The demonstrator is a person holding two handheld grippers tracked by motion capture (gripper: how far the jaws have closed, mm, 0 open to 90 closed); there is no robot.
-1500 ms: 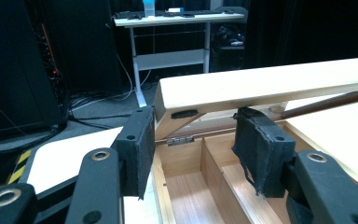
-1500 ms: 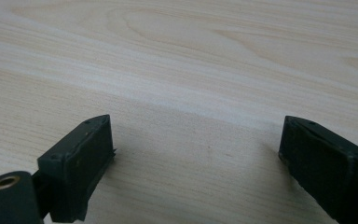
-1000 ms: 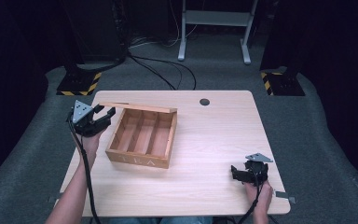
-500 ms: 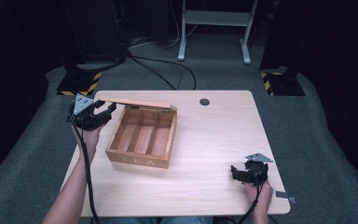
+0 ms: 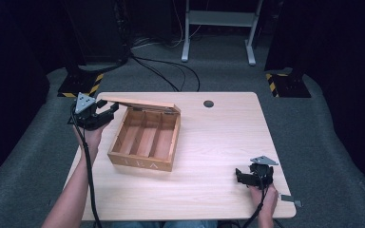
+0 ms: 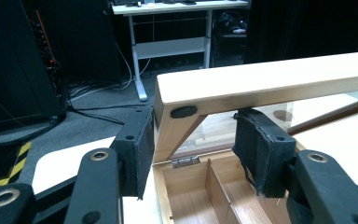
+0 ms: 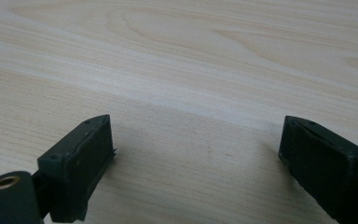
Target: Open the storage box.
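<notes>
My left claw (image 5: 105, 110) grips the corner of the wooden tea box's lid (image 6: 261, 81), raised over the box (image 5: 145, 140) at the worktop's (image 5: 218, 133) left half; dividers visible inside. My right claw (image 5: 245, 175) rests near the worktop's right front corner, jaws apart, nothing between them.

Bright overhead light on the table (image 5: 209, 142), dark surroundings, soft shadows, slight blur up close.
</notes>
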